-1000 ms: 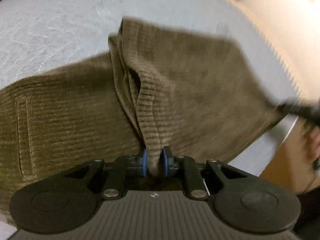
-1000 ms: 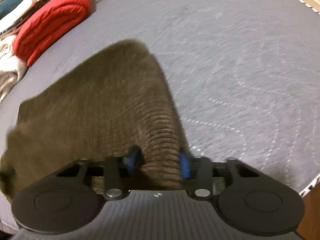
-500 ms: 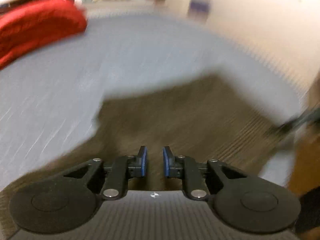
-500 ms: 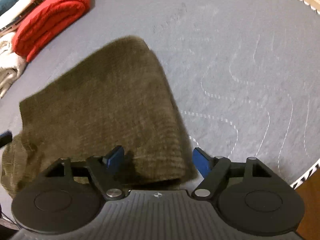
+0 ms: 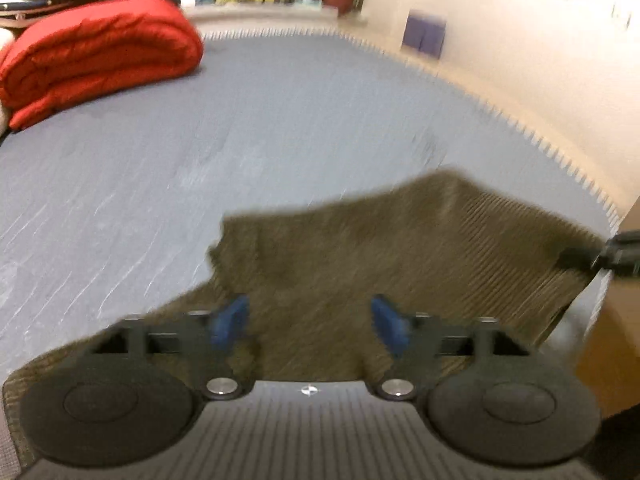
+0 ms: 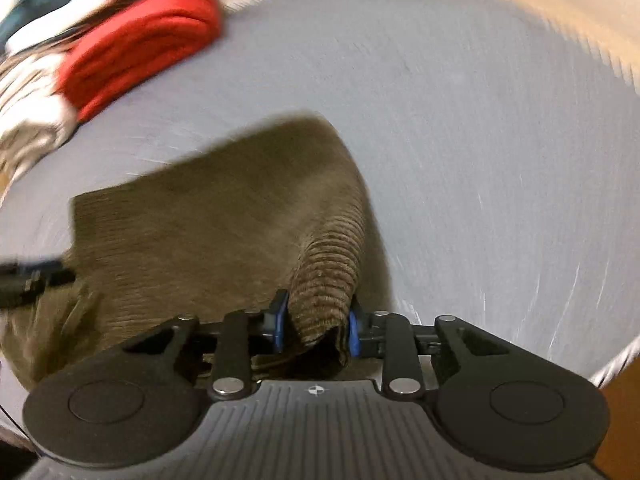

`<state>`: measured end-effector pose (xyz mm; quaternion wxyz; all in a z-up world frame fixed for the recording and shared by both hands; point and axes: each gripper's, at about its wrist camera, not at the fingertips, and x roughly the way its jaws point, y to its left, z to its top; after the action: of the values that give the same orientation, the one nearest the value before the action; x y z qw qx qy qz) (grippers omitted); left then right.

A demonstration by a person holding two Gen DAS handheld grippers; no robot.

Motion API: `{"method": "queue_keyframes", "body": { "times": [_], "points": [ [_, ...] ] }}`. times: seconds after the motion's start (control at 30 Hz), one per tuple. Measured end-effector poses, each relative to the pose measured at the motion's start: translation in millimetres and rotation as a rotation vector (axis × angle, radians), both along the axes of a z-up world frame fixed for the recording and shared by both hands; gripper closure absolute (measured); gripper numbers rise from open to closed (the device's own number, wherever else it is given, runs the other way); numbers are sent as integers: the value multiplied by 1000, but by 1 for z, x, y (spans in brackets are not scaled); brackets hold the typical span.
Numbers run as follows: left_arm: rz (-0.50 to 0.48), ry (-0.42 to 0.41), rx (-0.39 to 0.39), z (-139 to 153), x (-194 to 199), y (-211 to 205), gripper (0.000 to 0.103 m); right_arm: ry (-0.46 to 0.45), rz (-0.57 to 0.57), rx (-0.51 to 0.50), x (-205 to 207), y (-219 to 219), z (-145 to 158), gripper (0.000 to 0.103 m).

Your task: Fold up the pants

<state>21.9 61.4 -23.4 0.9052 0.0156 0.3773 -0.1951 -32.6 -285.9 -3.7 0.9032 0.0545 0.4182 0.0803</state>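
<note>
Brown corduroy pants (image 5: 420,256) lie folded on a grey quilted bed. My left gripper (image 5: 310,322) is open, its blue pads spread wide just above the near part of the pants, holding nothing. My right gripper (image 6: 316,326) is shut on a raised fold of the pants (image 6: 328,276) at their right edge; the rest of the cloth (image 6: 192,232) spreads away to the left. The right gripper shows at the right edge of the left wrist view (image 5: 616,256). The left gripper shows at the left edge of the right wrist view (image 6: 28,280).
A rolled red blanket (image 5: 96,64) lies at the far left of the bed, with other piled clothes (image 6: 28,104) beside it. The bed's stitched edge (image 5: 532,132) runs along the right, next to a cream wall. Wooden floor (image 6: 624,420) shows at lower right.
My left gripper let go of the pants, closed empty, then opened wide. My right gripper opened half a second ago and has now shut on the fold again.
</note>
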Motion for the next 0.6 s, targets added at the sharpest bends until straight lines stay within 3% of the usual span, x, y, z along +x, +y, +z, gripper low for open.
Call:
{"method": "queue_keyframes", "body": {
  "times": [0.07, 0.17, 0.37, 0.43, 0.6],
  "points": [
    [-15, -23, -85, 12, 5, -7, 16, -116, 104, -105, -15, 31, 25, 74],
    [-55, 10, -247, 25, 7, -2, 15, -248, 247, -215, -37, 75, 46, 74],
    [-81, 151, -528, 31, 22, 17, 14, -392, 493, -325, -71, 146, 55, 75],
    [-81, 181, -552, 31, 27, 23, 14, -426, 565, -360, -79, 164, 54, 75],
    [-64, 190, -529, 26, 32, 37, 14, -495, 680, -393, -96, 201, 45, 75]
  ]
}}
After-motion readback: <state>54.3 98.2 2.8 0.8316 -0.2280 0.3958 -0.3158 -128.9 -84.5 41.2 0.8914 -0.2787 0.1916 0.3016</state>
